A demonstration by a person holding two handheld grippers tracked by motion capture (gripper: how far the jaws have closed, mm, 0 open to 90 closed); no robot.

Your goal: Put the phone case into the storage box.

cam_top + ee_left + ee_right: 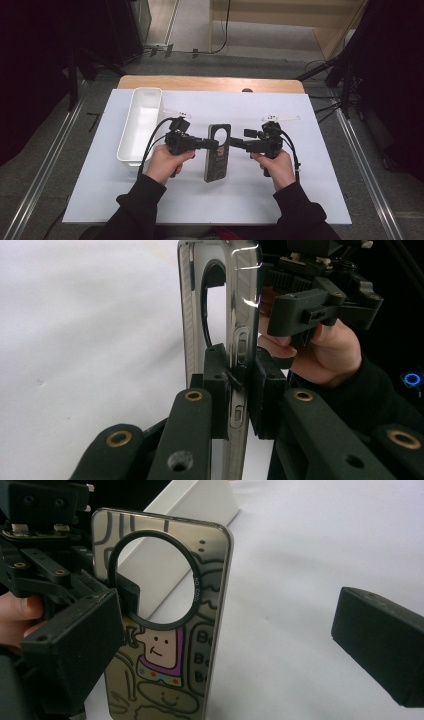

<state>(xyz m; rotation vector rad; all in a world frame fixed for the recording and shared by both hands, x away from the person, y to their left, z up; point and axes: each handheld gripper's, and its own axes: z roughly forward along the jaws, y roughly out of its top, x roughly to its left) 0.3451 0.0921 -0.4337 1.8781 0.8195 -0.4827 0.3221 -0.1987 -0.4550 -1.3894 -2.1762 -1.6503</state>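
1 phone case (235, 340) between left claw (239, 390) pads

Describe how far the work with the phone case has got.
Done: the left gripper has clamped the phone case by its edge. In hand: the right gripper stands open beside it. Left: the white tray holds nothing, so any placing lies ahead.

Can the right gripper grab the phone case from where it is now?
Probably yes. The right gripper has its jaws open beside the phone case, which the left gripper holds clamped off the table, and nothing sits between them.
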